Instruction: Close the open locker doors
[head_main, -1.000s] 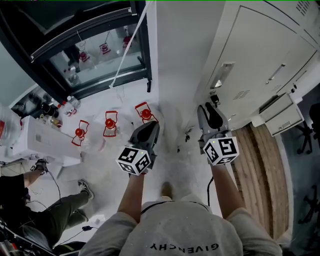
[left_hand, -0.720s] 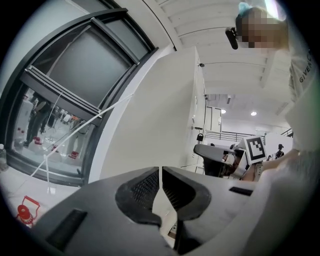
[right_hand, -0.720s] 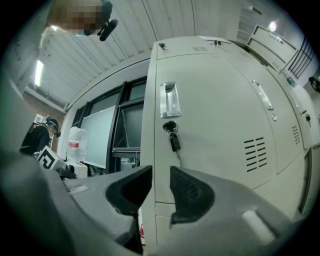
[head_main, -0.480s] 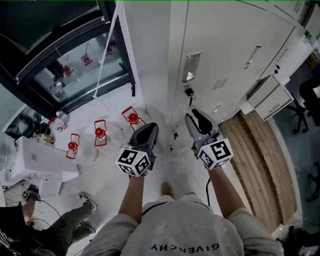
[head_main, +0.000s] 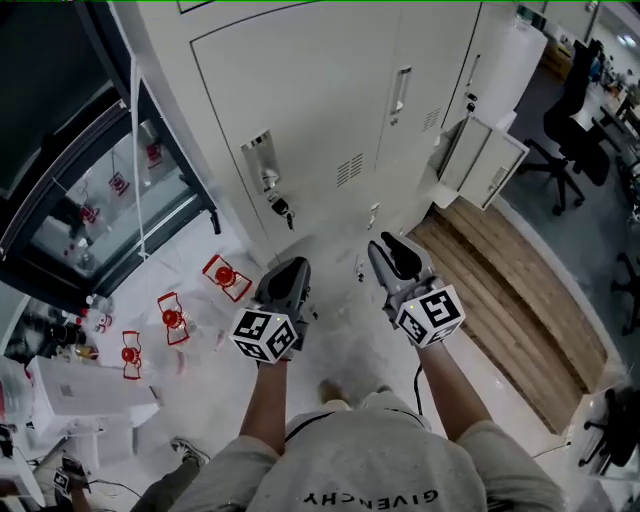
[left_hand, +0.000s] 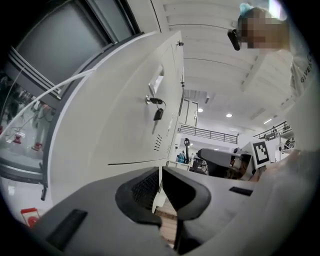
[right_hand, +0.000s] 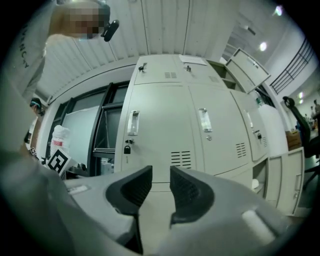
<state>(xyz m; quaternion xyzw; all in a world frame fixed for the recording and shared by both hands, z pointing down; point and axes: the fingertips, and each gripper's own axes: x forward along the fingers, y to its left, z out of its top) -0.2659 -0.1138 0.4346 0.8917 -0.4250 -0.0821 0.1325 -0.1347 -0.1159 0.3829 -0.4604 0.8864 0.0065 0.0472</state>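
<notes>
A bank of pale grey lockers (head_main: 330, 110) stands straight ahead. The nearest door (right_hand: 160, 130) is closed, with a handle (head_main: 262, 160) and a key (head_main: 281, 208) hanging in its lock. To the right, a lower locker door (head_main: 488, 158) stands open. The right gripper view shows that door (right_hand: 287, 172) and an upper door (right_hand: 247, 65) swung out. My left gripper (head_main: 288, 278) (left_hand: 159, 175) is held level, its jaws drawn almost together with nothing between them. My right gripper (head_main: 398, 256) (right_hand: 161, 172) is open and empty. Both are short of the lockers.
Red lantern-like objects (head_main: 226, 276) sit on the white floor to the left. A black-framed glass front (head_main: 110, 215) lies beyond them. A strip of wooden flooring (head_main: 510, 290) runs on the right, with an office chair (head_main: 575, 105) past the open door. A white box (head_main: 85, 390) stands at lower left.
The view has swung round so the lockers now fill the top instead of the glass front. Both grippers have travelled with that turn and face the locker doors. Their jaws look unchanged.
</notes>
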